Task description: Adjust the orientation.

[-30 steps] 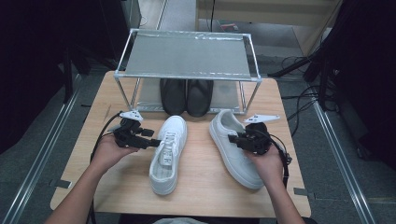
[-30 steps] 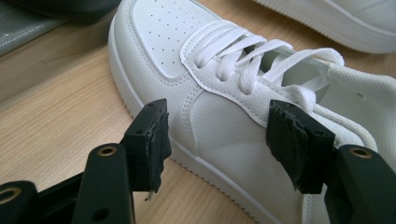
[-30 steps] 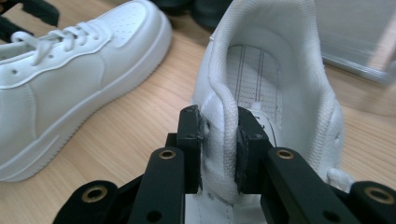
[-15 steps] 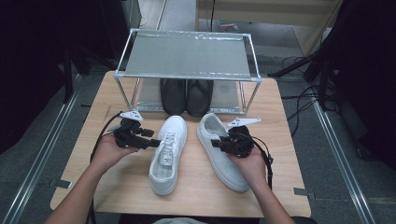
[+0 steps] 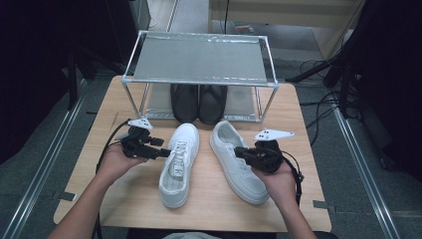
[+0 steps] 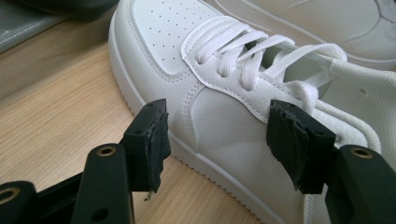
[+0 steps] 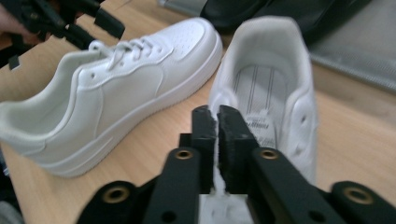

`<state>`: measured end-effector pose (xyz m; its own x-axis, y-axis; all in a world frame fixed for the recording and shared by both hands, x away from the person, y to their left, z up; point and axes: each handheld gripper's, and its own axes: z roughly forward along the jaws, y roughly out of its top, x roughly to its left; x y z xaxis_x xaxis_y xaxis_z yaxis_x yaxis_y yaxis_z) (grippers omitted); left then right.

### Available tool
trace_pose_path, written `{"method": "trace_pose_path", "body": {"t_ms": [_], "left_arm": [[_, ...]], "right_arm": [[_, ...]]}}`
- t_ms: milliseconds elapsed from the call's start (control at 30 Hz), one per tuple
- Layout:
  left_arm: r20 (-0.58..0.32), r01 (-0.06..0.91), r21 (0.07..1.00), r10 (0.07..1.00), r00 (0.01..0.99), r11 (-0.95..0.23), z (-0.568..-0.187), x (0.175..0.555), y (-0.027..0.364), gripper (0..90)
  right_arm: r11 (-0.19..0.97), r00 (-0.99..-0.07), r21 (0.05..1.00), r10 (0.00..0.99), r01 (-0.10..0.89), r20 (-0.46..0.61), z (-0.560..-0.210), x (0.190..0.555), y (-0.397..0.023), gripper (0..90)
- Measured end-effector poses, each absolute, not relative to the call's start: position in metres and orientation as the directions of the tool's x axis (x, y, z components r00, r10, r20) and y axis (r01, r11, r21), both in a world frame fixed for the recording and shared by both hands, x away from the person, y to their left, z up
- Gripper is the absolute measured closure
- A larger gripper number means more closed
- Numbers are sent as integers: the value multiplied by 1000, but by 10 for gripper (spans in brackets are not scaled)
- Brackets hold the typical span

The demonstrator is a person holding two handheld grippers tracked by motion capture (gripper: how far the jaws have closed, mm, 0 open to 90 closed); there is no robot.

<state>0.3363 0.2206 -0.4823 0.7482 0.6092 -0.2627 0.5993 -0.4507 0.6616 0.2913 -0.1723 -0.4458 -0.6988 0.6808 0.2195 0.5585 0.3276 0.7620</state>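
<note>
While right tongs (image 5: 238, 151) have just closed, tips together above right sneaker (image 5: 226, 139), pinch unconfirmed, note: sneakers light, uppers soft, smooth. You grip stiff heel collar. Left tongs (image 5: 164, 149) apart, flanking left sneaker (image 5: 176, 174). Both on surface (image 5: 209, 209) before rack (image 5: 199, 59).

Smooth matt white leather-look sneakers (image 5: 180, 164), pale wood-grain table (image 5: 209, 209), shiny metal-framed rack (image 5: 199, 59), black matt shoes (image 5: 198, 102)
</note>
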Motion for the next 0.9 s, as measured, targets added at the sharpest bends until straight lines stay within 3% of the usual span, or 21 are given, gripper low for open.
{"method": "trace_pose_path", "body": {"t_ms": [367,900], "left_arm": [[-266,601,662,609,748,-449,-483,337,221,389],[-268,601,662,608,748,-448,-483,337,221,387]], "right_arm": [[379,-715,709,653,594,250,-480,290,-158,900],[410,-731,697,639,588,241,-483,293,-163,900]]}}
